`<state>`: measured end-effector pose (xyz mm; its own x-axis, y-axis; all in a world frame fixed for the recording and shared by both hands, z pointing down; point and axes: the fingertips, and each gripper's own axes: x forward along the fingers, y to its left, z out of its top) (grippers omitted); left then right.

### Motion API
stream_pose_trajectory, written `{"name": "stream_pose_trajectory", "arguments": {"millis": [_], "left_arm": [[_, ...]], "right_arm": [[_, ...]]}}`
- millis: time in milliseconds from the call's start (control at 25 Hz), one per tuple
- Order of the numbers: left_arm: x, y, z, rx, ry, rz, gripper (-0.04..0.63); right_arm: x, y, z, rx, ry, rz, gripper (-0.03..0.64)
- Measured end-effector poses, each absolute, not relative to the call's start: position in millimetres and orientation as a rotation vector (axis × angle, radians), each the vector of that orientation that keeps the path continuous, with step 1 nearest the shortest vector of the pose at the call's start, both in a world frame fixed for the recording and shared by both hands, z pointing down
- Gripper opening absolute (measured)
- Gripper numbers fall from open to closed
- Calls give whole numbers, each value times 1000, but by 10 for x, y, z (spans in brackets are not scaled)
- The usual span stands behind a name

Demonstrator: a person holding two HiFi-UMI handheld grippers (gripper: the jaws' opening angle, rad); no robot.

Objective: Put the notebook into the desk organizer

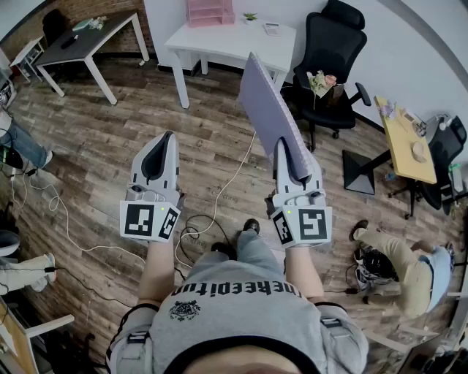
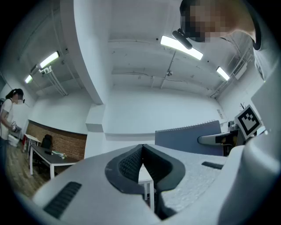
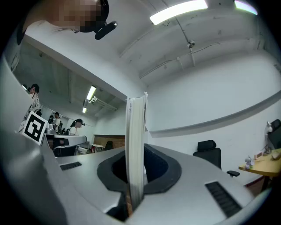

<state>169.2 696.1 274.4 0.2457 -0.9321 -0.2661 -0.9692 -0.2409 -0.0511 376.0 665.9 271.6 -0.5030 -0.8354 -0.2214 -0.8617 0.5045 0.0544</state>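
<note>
My right tongs [image 1: 291, 157] are clamped on the lower edge of the notebook [image 1: 267, 109]. It stands on edge in the air, tipped forward, well apart from the pink desk organizer [image 1: 210, 12] on the white counter [image 1: 227, 40] across the room. I judge this edgewise hold suits sliding it down into a slot. My left tongs [image 1: 164, 146] are clenched on nothing and sit alongside, probably free to steady the organizer later.

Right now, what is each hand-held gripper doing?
Left hand-held gripper: closed, empty.
Right hand-held gripper: closed on the spiral notebook.
</note>
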Motion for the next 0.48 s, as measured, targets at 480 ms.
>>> {"name": "stream_pose_trajectory", "arguments": {"millis": [480], "left_arm": [[1769,6955,2762,-2350,1759,249,4]], "right_arm": [[3793,6685,2736,-1470,2561,191,31]]}}
